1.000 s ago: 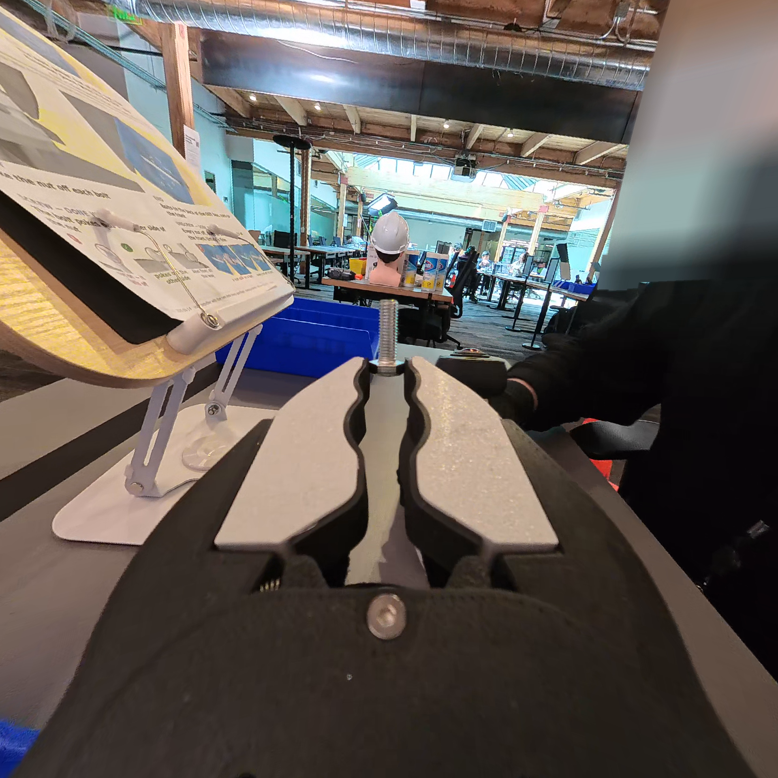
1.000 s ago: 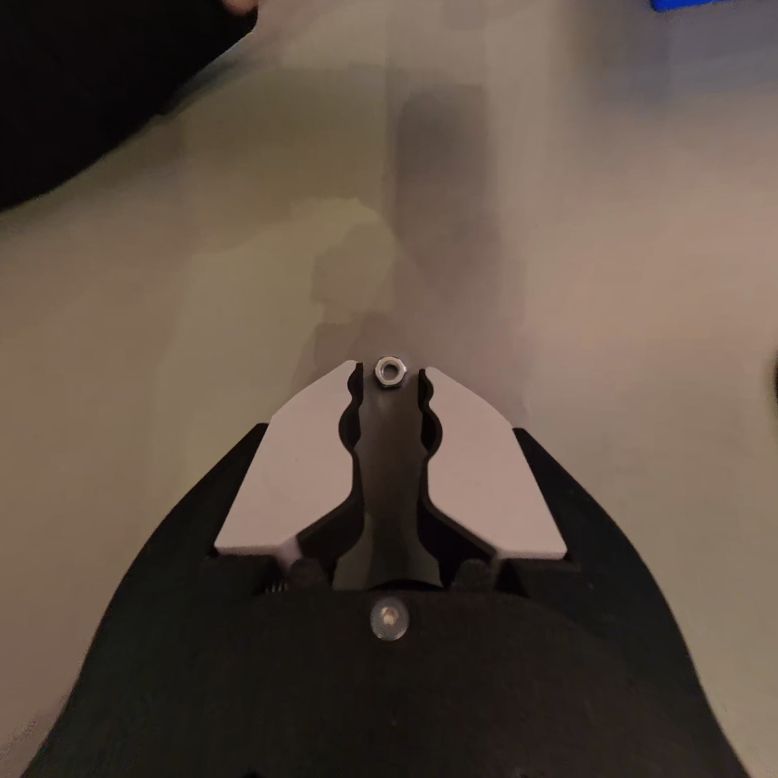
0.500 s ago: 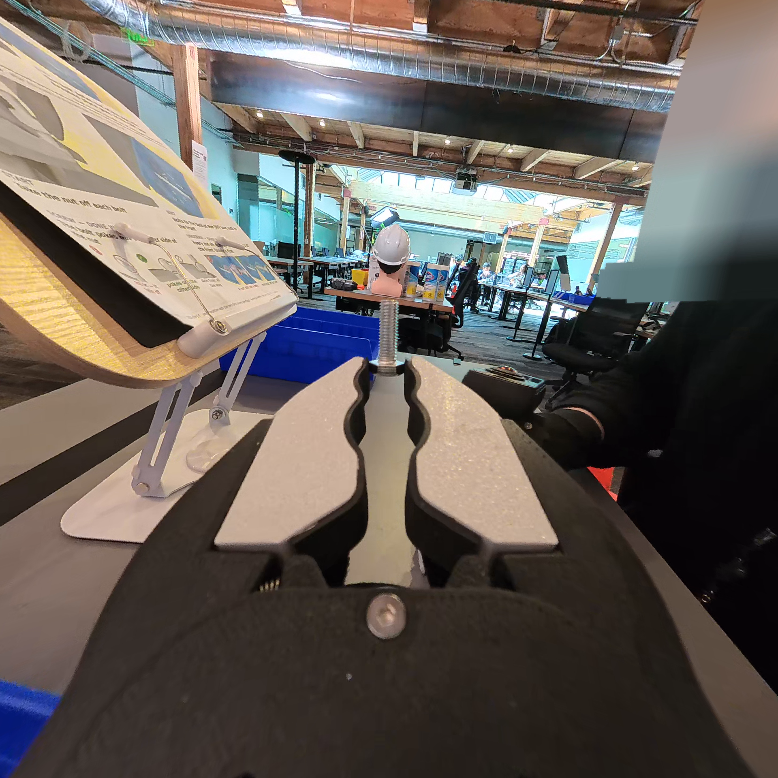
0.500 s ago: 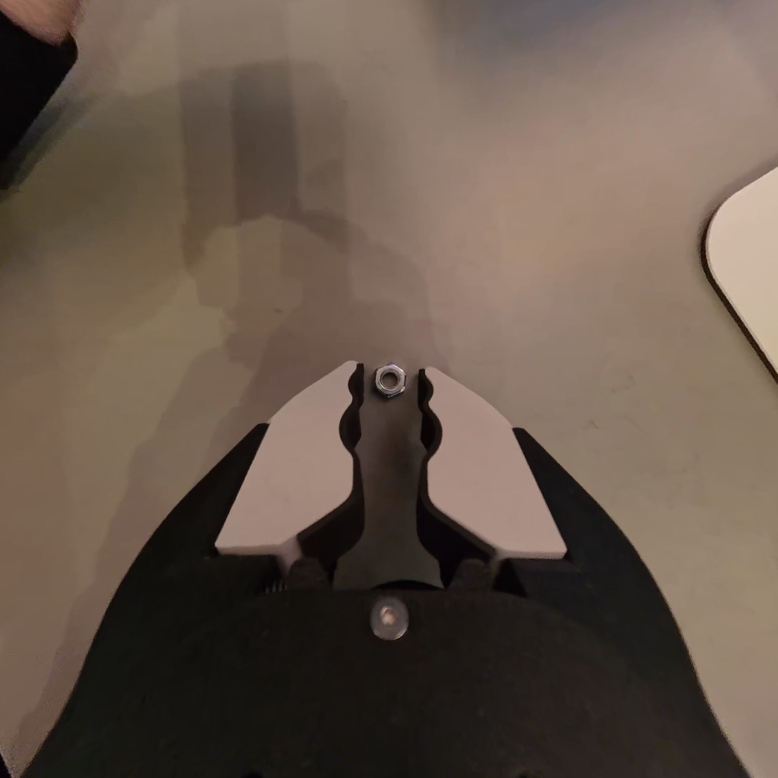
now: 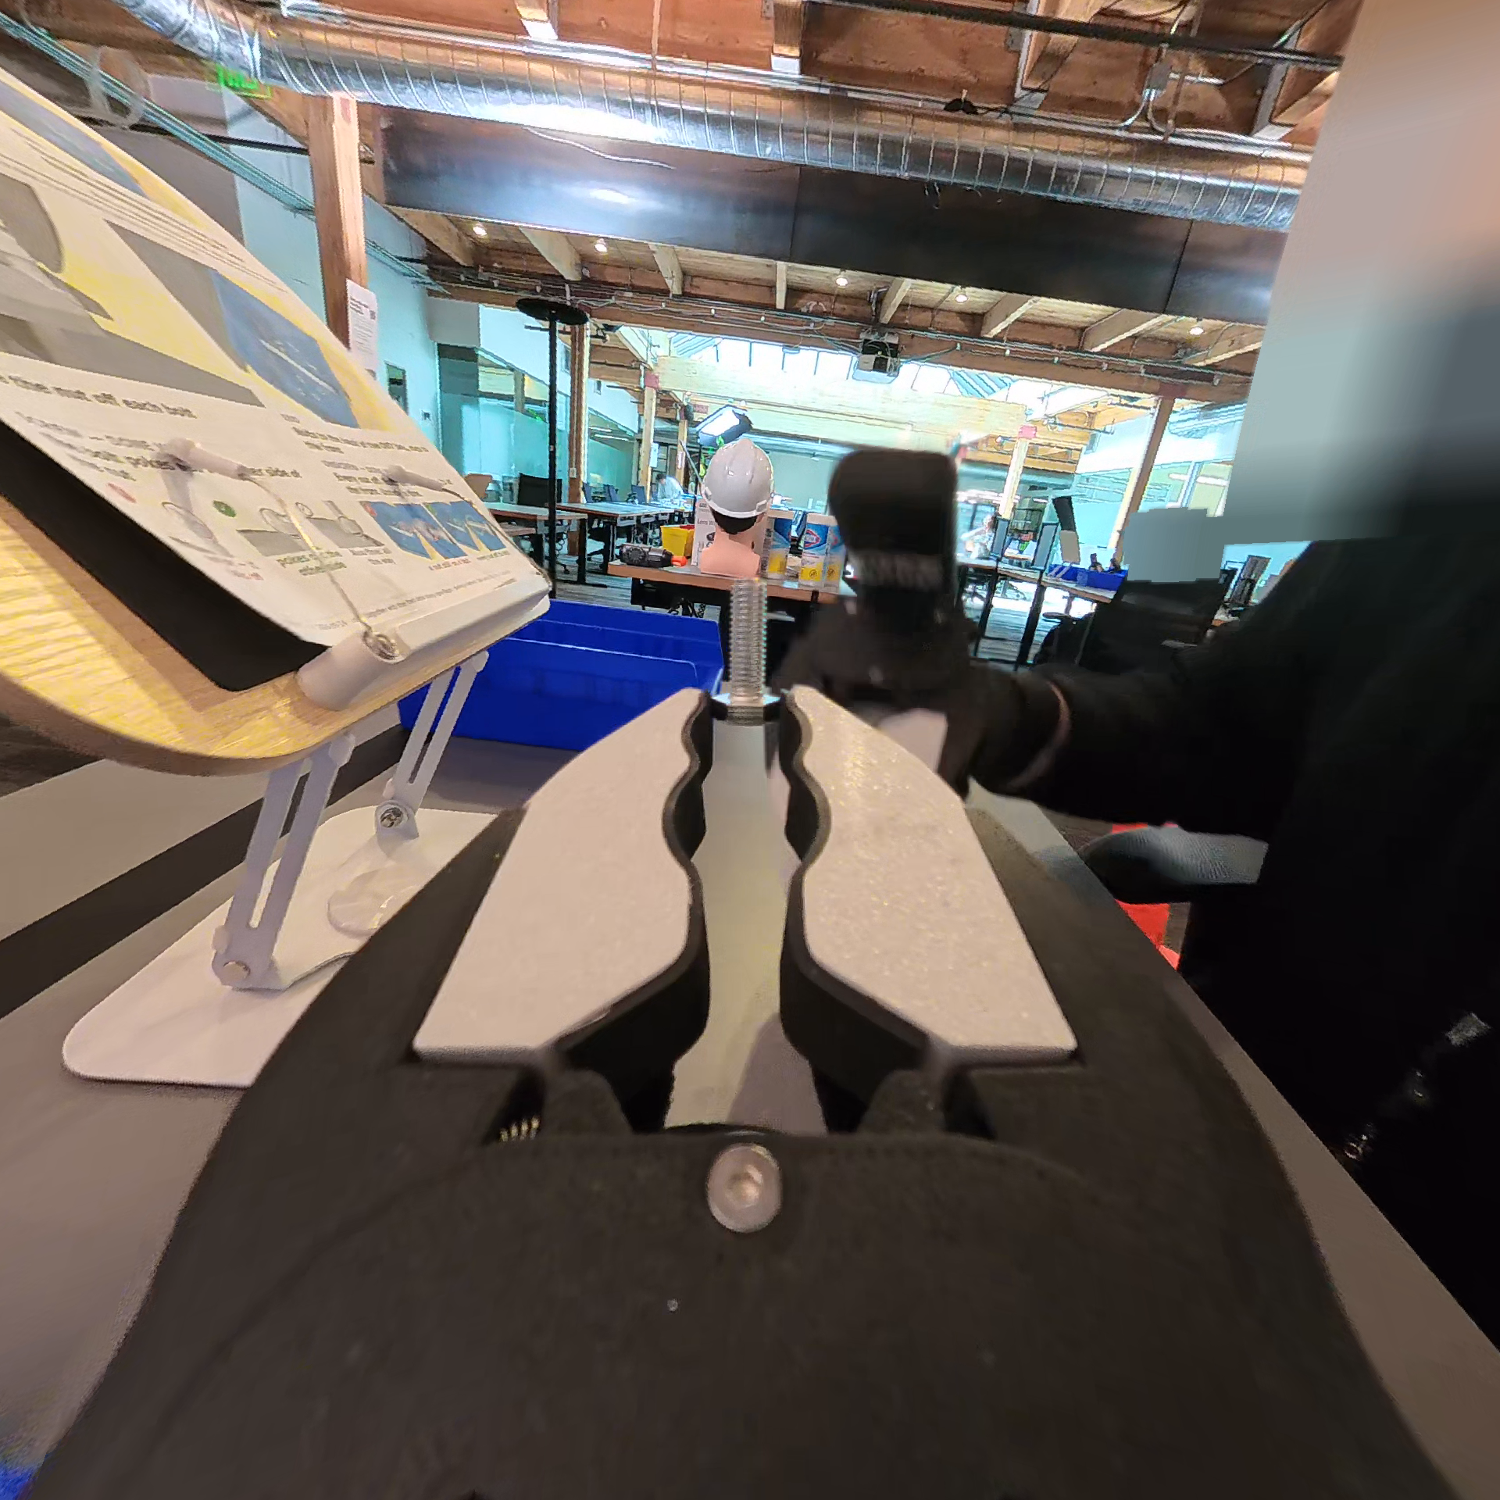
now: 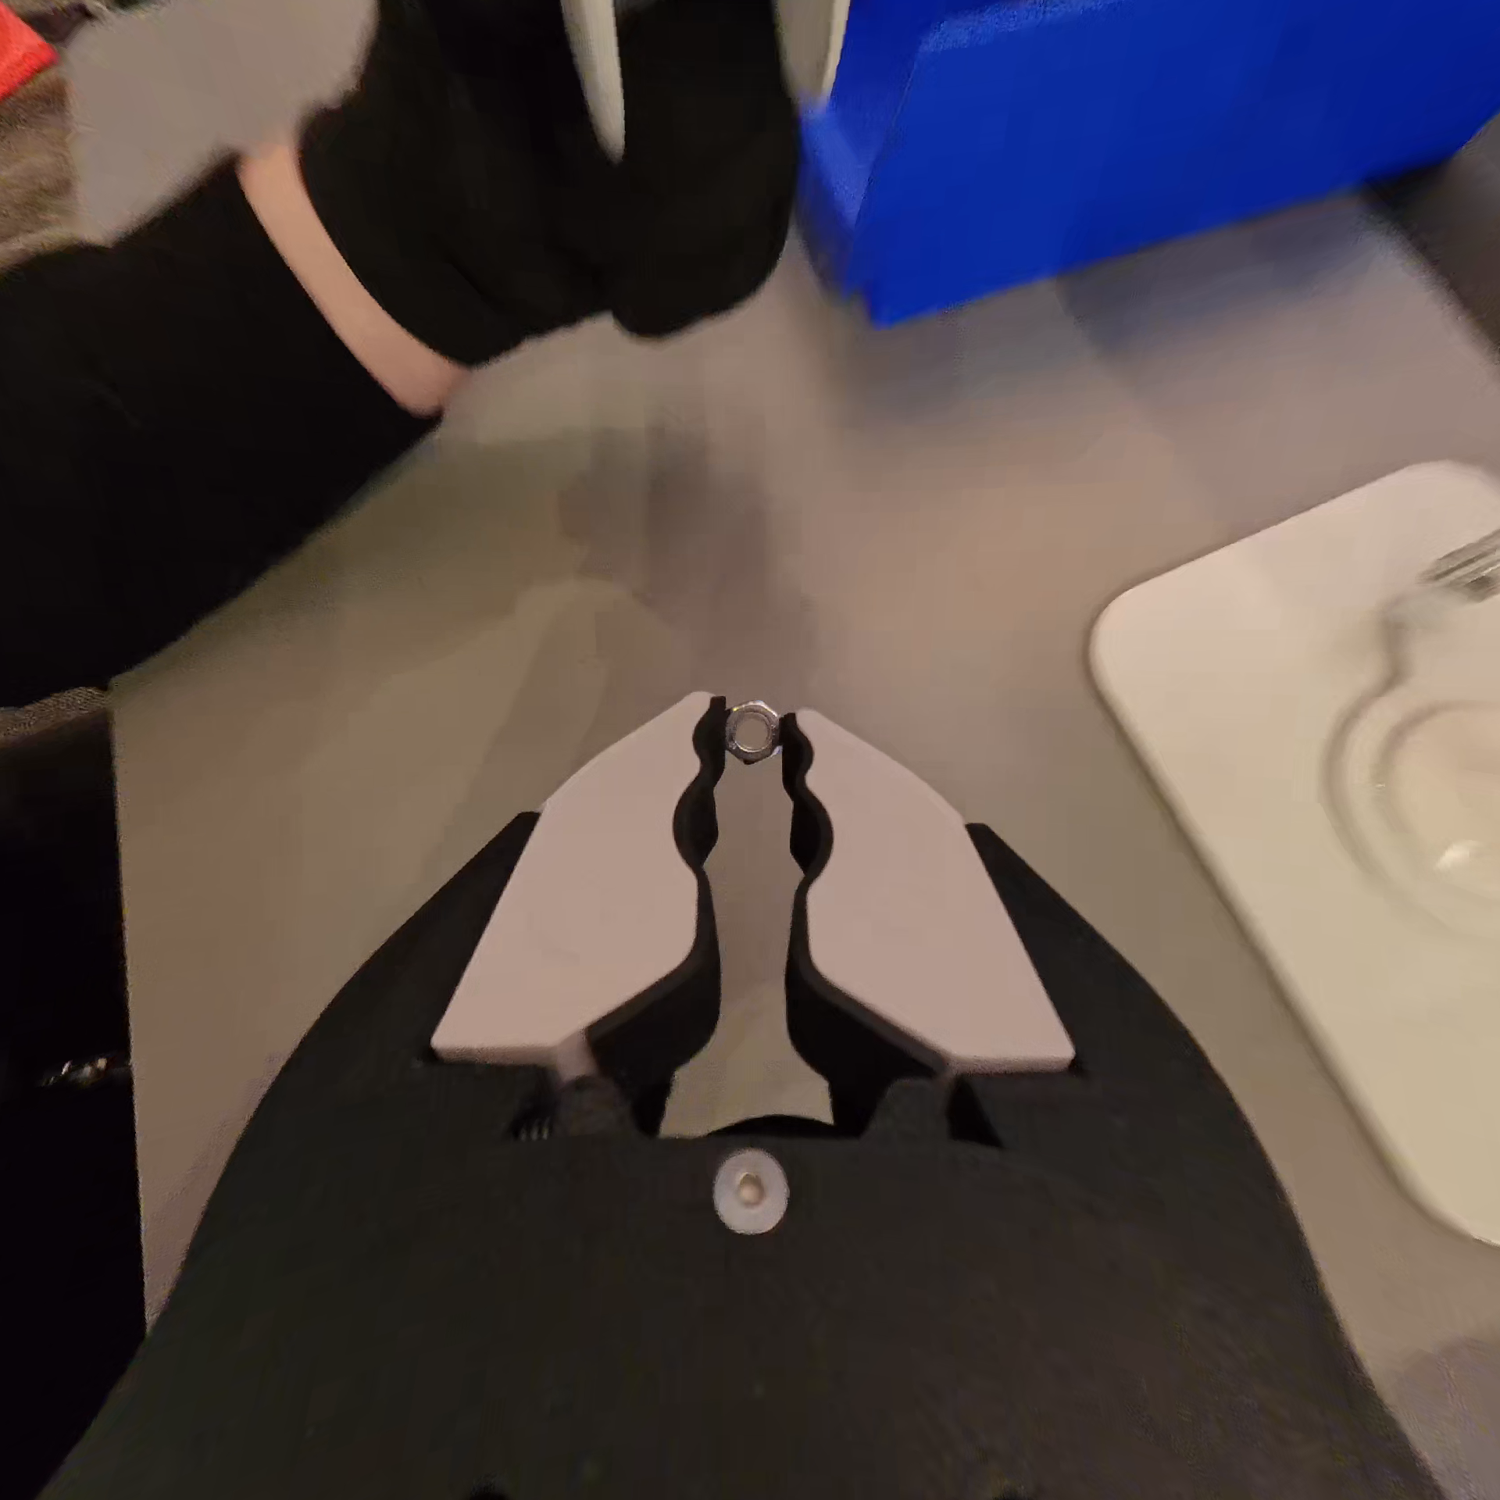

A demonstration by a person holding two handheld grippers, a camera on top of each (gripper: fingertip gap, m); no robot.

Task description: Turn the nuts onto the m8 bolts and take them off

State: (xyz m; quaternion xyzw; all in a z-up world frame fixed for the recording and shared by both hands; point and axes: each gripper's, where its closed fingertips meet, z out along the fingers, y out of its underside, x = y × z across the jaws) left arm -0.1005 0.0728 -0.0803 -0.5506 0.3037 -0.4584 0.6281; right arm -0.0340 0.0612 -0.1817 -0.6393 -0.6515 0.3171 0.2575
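Left wrist view: grey tabletop (image 5: pixel 122 1177) hemmed on the left by a white document stand (image 5: pixel 243 1023) and behind by a blue bin (image 5: pixel 568 682); right edge falling away beside a black sleeve (image 5: pixel 1299 730). Left tongs (image 5: pixel 748 714) level, narrow, clamped on the head of an upright bolt (image 5: pixel 747 633). Right wrist view: bare grey surface ahead, stand base to the right. Right tongs (image 6: pixel 751 734) aimed downward, pinching a silver nut (image 6: pixel 751 733) at the tips, hole facing the camera.
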